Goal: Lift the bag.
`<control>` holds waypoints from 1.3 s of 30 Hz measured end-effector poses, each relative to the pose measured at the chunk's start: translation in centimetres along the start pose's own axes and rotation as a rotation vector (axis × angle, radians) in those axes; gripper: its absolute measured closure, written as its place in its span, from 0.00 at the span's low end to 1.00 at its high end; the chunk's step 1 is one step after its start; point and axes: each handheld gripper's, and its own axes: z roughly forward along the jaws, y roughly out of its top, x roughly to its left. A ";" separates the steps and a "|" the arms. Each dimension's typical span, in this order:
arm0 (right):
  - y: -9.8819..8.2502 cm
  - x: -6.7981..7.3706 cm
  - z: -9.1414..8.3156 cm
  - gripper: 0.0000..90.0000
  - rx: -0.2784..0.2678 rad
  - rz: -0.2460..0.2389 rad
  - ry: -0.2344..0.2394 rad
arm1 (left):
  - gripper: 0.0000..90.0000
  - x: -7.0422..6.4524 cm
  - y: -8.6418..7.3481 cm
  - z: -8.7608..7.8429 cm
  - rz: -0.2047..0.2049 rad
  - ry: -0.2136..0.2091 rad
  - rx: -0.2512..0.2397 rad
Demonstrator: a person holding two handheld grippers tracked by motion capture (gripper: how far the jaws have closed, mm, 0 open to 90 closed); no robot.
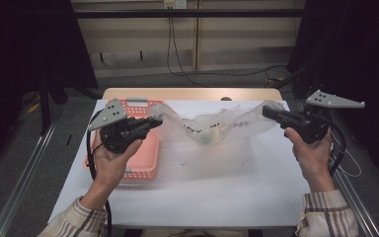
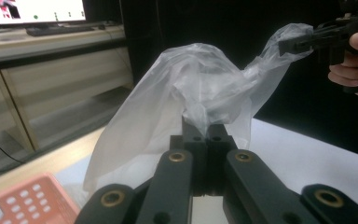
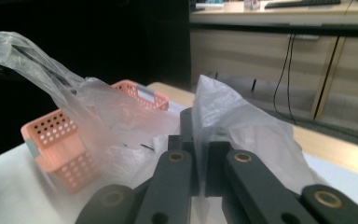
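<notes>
A clear plastic bag hangs stretched between both grippers above the white table. Small items, one pale green, sag in its middle. My left gripper is shut on the bag's left edge, just over the pink basket. My right gripper is shut on the bag's right edge. In the left gripper view the plastic bag bunches out of the shut jaws of my left gripper, and the other gripper pinches its far corner. In the right gripper view my right gripper clamps the bag.
The pink perforated basket stands at the table's left side, partly under the bag. Cables trail on the floor behind the table. A wooden shelf unit lines the back wall. A dark curtain hangs at both sides.
</notes>
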 end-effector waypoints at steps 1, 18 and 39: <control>0.5 0.0 -0.1 1.00 -0.012 -0.005 -0.002 | 1.00 0.0 0.4 -0.1 0.000 0.004 -0.011; 8.0 0.5 -0.9 1.00 -0.141 -0.063 -0.026 | 1.00 1.1 7.3 -2.0 0.041 0.084 -0.116; 10.7 -2.5 2.9 1.00 -0.072 -0.047 -0.116 | 1.00 4.9 7.9 0.7 -0.027 0.167 -0.066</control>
